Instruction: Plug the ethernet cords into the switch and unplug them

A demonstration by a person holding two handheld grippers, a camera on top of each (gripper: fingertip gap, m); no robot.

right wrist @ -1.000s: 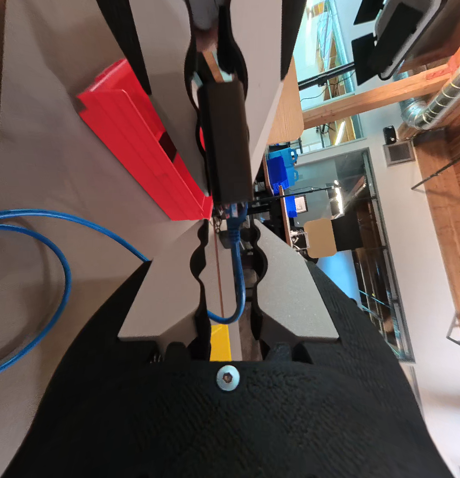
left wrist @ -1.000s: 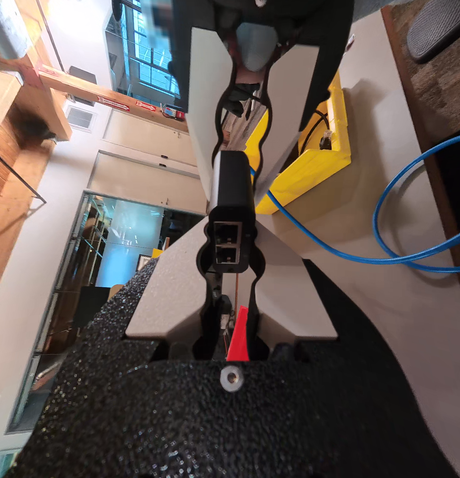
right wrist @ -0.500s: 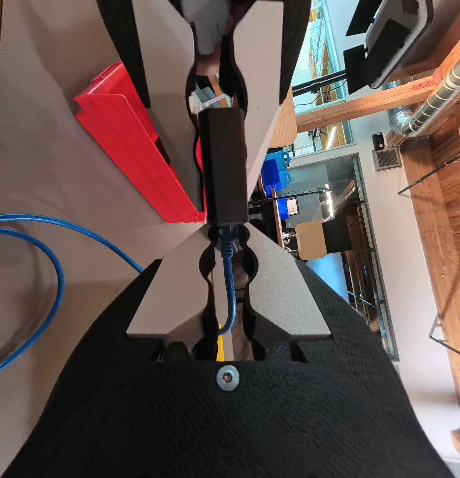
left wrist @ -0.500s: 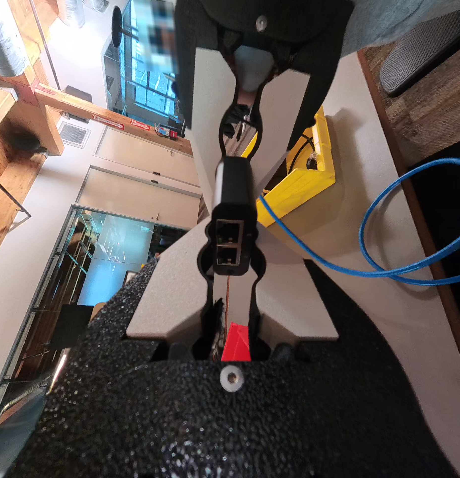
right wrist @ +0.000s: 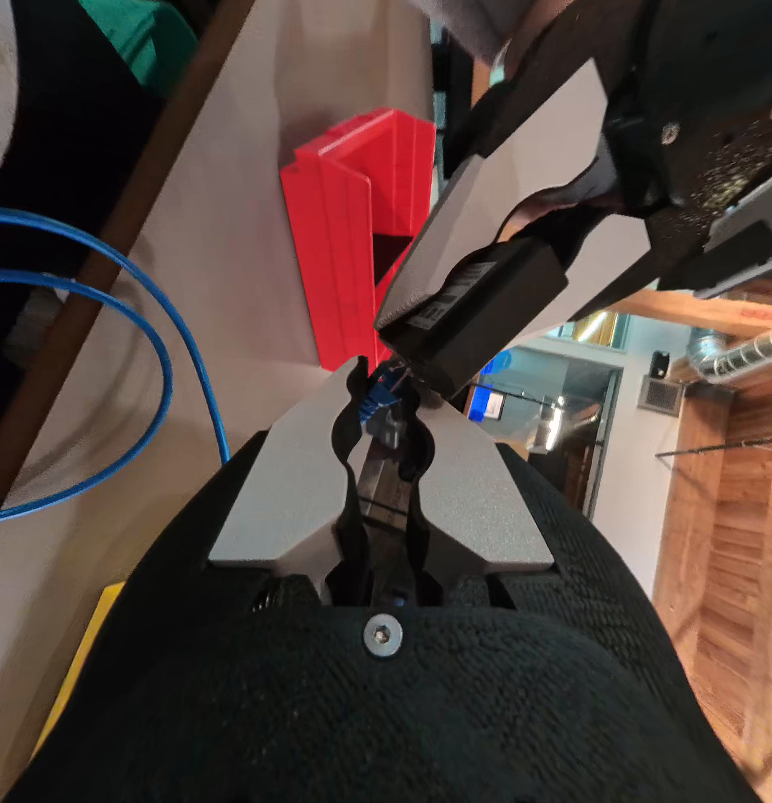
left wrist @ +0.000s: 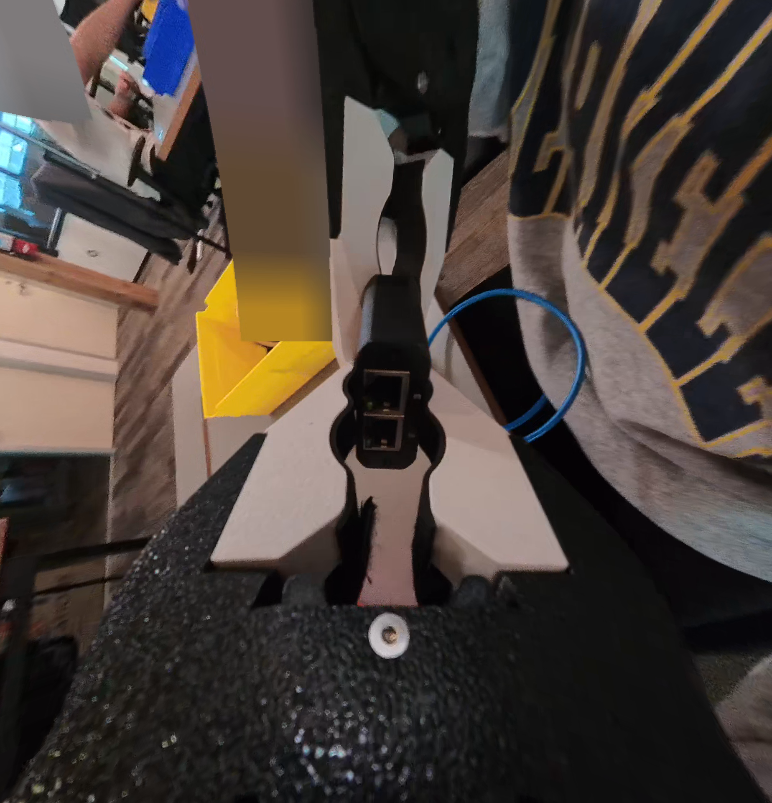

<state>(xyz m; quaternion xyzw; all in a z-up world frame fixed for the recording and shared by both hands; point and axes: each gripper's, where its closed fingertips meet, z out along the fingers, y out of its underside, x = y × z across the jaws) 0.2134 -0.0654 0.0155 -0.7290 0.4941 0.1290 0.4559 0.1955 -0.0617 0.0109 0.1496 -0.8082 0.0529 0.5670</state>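
Note:
My left gripper is shut on a black switch, held in the air with two empty ports facing the left wrist camera. In the right wrist view the switch is tilted at the upper right between the left gripper's fingers. My right gripper is shut on the blue ethernet plug. The plug's clear tip touches the switch's near end; I cannot tell whether it sits in a port. The blue cord loops off to the left, and also shows in the left wrist view.
A red bin stands on the pale table behind the grippers. A yellow bin stands to the left in the left wrist view. A person's grey and dark sweater fills the right side there.
Both grippers have swung round. The switch, in line with the right gripper before, now tilts away to the upper right, and the blue plug sits at an angle at its end.

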